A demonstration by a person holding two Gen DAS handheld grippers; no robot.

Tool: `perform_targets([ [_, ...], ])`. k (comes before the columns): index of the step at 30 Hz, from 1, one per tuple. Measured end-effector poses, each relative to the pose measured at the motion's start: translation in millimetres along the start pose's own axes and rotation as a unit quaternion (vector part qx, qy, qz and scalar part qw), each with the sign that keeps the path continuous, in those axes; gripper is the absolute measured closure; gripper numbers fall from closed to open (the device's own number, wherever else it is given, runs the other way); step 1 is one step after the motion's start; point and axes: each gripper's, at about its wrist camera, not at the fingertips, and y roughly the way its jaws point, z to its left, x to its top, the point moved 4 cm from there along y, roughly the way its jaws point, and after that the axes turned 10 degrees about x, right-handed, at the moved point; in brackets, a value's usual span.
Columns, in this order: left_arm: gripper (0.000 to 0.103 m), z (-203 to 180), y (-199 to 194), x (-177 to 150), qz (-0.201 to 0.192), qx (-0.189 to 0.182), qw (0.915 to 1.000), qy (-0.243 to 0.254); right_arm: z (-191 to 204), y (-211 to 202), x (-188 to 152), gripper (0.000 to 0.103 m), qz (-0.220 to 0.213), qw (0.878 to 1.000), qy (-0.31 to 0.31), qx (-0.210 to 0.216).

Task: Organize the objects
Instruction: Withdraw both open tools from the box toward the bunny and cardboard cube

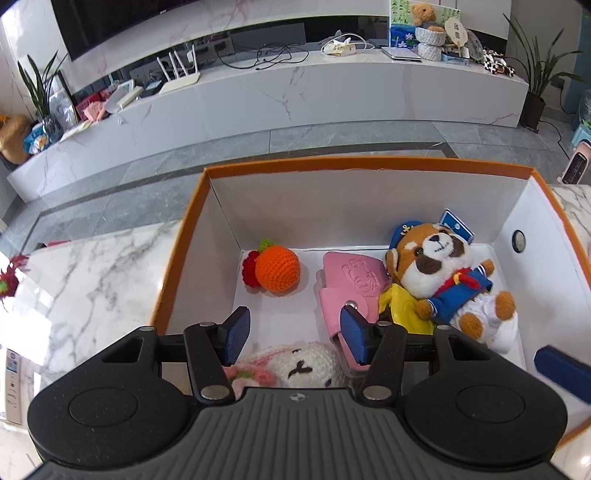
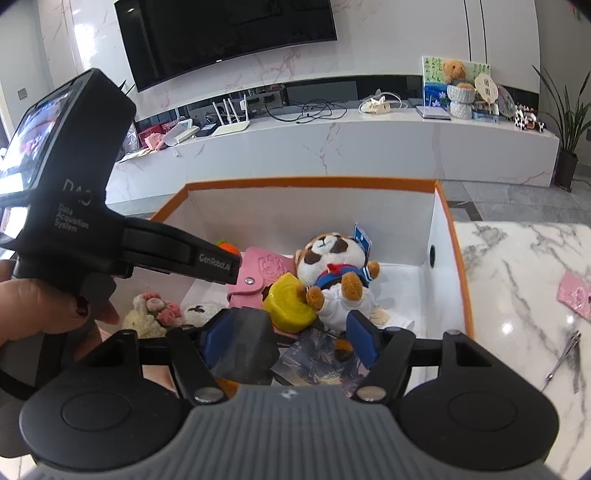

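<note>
Toys fill the orange-rimmed box on the marble bench: one plush raccoon, one crocheted orange, one pink pouch, one yellow disc, one white crocheted doll. Left claw hangs over the box, parted, empty. Right claw hangs beside it, spread, empty.

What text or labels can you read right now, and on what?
"Data Acquisition System": side of the left gripper body, below large faint letters I cannot make out.
"GenRobot.AI": the same gripper's arm, last letters at its edge.
Blue tag on the plush red panda: too small to read.
TV logo: too small.
Embossed mark on the pink pouch: a figure, no legible words.
</note>
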Motion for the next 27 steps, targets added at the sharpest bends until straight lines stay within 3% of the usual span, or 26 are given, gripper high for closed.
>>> perform_targets([
  [16, 0.038, 2.5, -101.3, -9.4, -0.074, 0.02, 0.9968, 0.023, 24.3, -78.3, 2.3, 0.027, -0.043, 0.998, -0.036, -0.007],
  [27, 0.038, 14.4, -137.7, -36.2, -0.091, 0.018, 0.9957, 0.005, 39.6, -101.1, -9.3, 0.025, -0.024, 0.998, -0.06, -0.002],
])
